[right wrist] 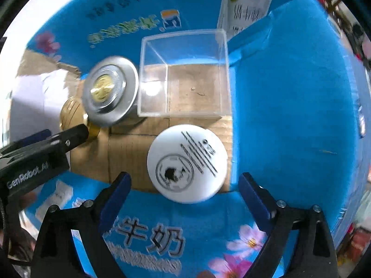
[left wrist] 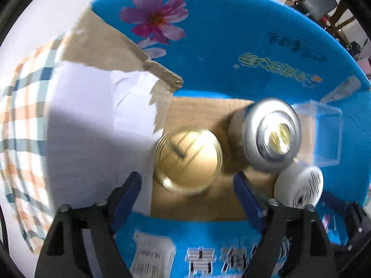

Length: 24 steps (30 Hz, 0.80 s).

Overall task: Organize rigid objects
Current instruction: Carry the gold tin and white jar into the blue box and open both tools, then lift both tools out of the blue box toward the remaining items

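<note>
Several round containers stand on the cardboard floor of a blue flower-printed box (left wrist: 220, 34). A gold-lidded jar (left wrist: 188, 160) sits just ahead of my left gripper (left wrist: 186, 181), which is open with its fingers wider than the jar and not touching it. To its right are a silver-lidded jar (left wrist: 271, 136), a clear plastic box (left wrist: 324, 134) and a white-lidded jar (left wrist: 299, 186). My right gripper (right wrist: 185, 179) is open above the white-lidded jar (right wrist: 187, 164). The clear plastic box (right wrist: 185, 76), silver-lidded jar (right wrist: 111, 92) and gold-lidded jar (right wrist: 70, 112) lie beyond it.
The blue box walls (right wrist: 289, 115) close in on all sides. A torn cardboard flap (left wrist: 111, 44) and white paper (left wrist: 97, 115) cover the left side. A checked cloth (left wrist: 20, 115) lies outside the box. The left gripper's finger (right wrist: 69, 139) reaches in beside the gold jar.
</note>
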Tool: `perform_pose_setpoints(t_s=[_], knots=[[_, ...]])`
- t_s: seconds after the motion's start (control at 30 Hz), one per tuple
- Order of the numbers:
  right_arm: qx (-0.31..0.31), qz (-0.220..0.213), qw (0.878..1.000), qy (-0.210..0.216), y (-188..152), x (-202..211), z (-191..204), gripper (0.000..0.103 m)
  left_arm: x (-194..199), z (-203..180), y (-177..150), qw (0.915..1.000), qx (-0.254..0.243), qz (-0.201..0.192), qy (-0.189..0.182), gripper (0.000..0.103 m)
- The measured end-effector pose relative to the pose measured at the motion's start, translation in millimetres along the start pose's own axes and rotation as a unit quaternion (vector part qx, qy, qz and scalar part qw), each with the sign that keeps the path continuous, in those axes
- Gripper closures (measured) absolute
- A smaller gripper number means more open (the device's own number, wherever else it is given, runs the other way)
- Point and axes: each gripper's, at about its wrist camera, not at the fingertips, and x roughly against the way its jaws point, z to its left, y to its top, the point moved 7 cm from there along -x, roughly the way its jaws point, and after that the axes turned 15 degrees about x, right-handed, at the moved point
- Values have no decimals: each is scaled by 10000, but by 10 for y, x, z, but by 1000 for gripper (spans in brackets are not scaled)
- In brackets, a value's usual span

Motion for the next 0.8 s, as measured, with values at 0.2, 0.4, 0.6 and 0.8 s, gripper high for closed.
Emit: perform_pose_setpoints(t_s=[0.2,0.4,0.6,0.8], knots=[[356,-396,9976,-431,-214,347,88,0,449,130,-277,9974,-147,-653,254,0],[325,-671,9965,-381,-348,659,114,0,801,196,-280,9951,-58,-977,148,0],[345,-974,9943,-274,-701,1163,115,0,1289,187,-365,9902,-2,-1396,58,0],[432,-1255,9909,-242,-886,1628,184,0,1720,173,-646,9867,34,-1621,-145,0]])
